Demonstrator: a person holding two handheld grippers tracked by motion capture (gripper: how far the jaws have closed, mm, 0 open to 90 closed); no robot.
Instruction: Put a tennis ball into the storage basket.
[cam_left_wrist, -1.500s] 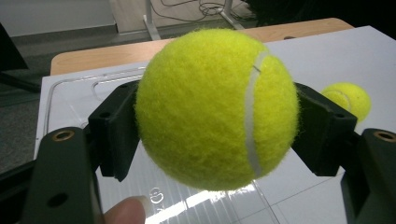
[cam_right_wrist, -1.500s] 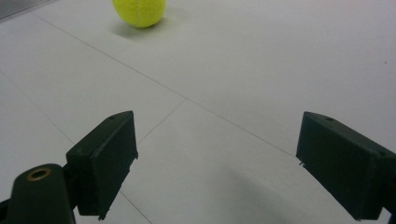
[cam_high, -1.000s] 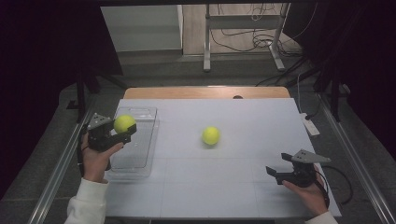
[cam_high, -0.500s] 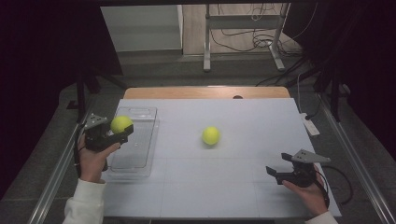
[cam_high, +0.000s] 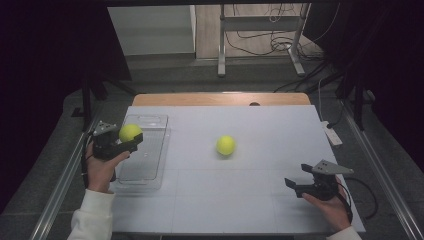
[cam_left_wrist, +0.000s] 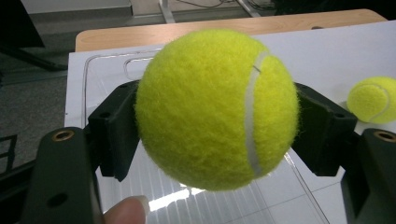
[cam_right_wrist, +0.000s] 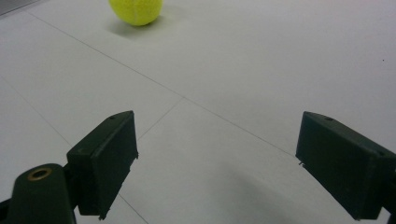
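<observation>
Left fingers (cam_left_wrist: 116, 135): clamped on a tennis ball (cam_left_wrist: 217, 109), held over the clear tray (cam_high: 142, 150)
Right gripper (cam_right_wrist: 217, 168): jaws wide, nothing between
Second ball (cam_high: 226, 145): mid-table, apart from both

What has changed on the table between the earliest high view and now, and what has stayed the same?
The left gripper, shut on a tennis ball, has shifted slightly toward the left edge of the clear plastic tray, with the ball still above it. Nothing was picked up or released. The second tennis ball lies in the same spot mid-table, and the right gripper stays open at the right.
</observation>
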